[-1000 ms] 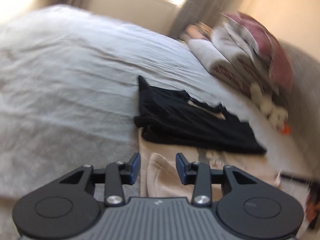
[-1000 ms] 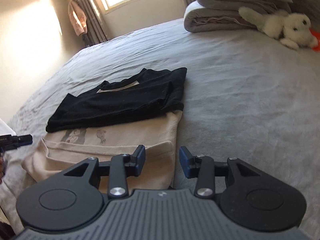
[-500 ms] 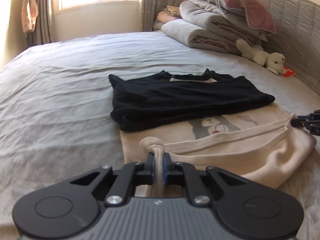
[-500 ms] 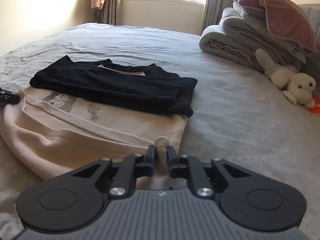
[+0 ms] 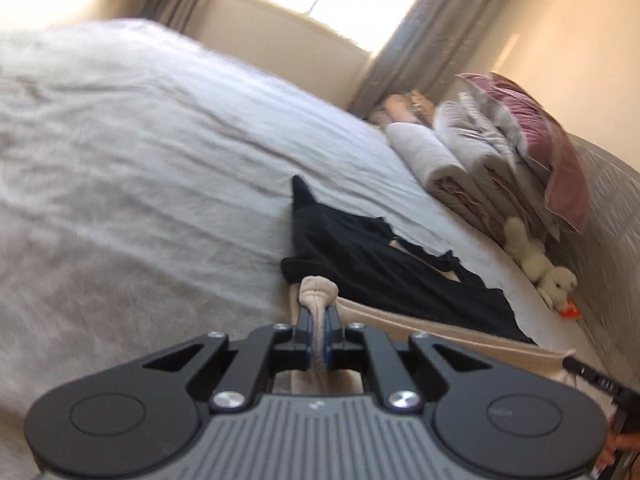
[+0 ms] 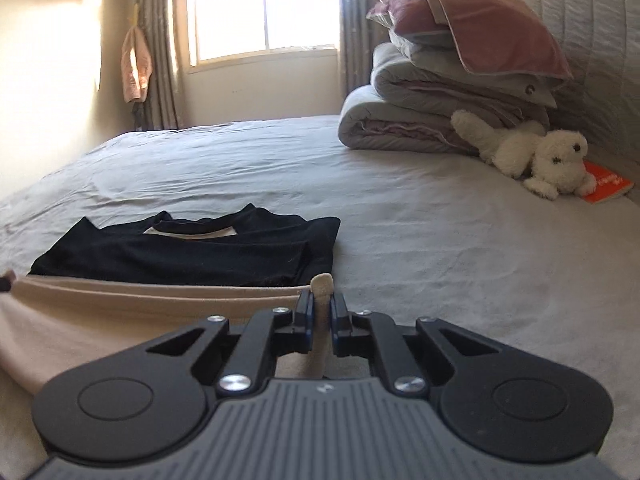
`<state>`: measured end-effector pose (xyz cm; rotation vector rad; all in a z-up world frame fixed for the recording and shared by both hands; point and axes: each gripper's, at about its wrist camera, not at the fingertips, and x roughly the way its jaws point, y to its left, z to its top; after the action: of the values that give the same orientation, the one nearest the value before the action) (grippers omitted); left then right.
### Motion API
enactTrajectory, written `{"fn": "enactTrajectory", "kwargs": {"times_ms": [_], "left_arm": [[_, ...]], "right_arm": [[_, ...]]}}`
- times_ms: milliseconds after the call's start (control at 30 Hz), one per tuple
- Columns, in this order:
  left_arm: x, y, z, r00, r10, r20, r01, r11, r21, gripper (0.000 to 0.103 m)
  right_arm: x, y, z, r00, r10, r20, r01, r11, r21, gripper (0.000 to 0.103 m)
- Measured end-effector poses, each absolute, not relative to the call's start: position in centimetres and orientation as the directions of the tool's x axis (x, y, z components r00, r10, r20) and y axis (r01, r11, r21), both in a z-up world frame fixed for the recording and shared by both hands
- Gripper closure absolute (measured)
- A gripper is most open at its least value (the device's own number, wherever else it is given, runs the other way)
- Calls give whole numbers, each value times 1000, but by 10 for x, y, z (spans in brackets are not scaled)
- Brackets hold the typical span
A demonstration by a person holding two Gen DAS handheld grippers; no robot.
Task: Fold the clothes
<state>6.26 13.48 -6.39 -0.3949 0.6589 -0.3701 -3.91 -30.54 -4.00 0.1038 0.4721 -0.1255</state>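
Observation:
A beige garment (image 6: 120, 312) lies on the grey bed sheet (image 6: 440, 248), and a folded black garment (image 6: 192, 248) rests on its far part. My right gripper (image 6: 320, 316) is shut on the beige garment's near right corner, a tuft of cloth poking up between the pads. My left gripper (image 5: 319, 330) is shut on the near left corner of the beige garment (image 5: 420, 320), with the black garment (image 5: 380, 264) just beyond it. The near edge of the beige cloth is pulled taut between both grippers. The right gripper's tip shows at the lower right edge of the left wrist view.
Folded quilts with a pink pillow (image 6: 460, 80) are stacked at the bed's far right by the padded headboard. A white plush toy (image 6: 540, 156) and an orange booklet (image 6: 604, 186) lie beside them. A window (image 6: 260, 12) with curtains is behind the bed.
Both grippers went from open over the beige garment's near corners to shut on them. The near edge has since been lifted and stretched, hiding the printed picture on the beige cloth.

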Motion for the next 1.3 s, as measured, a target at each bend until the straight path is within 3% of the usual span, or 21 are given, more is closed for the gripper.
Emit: {"fn": "enactTrajectory", "kwargs": {"times_ms": [200,567,700,833,867,933,1000,1067,1300], "left_arm": [[73,128,-72,735,-423,-530,168,871,-462,97],[72,118,-67,785,-405,-468,199,881,-430,94],[76,112,-71,784,-383,-488,182,894,-411,94],[80,111,-72,771,-379,-512,156,891,-426,86],[79,114,-70,763,-384,-520,139,883,-449,74],[76,124,-65,752,-395,-527,106,862,-495,52],[70,136,-59,748,-407,-525,91,846,-525,49],[66,148,-55,730,-423,-536,74,829,-554,46],[59,181,-66,589,-571,-571,1,708,-707,44]], "right_arm": [[-11,-305,-63,830,-126,-543,191,979,64,95],[-22,-298,-56,840,-181,-512,221,975,18,95],[-22,-300,-60,828,-203,-523,248,969,17,95],[-18,-298,-68,808,-208,-551,247,969,-3,94],[-20,-298,-65,807,-207,-553,252,968,5,93],[-25,-301,-58,804,-196,-561,264,964,42,80],[-33,-307,-50,806,-165,-568,268,958,102,67],[-41,-315,-44,804,-118,-582,256,953,161,61],[-63,-346,-41,748,85,-659,283,857,431,54]]}}
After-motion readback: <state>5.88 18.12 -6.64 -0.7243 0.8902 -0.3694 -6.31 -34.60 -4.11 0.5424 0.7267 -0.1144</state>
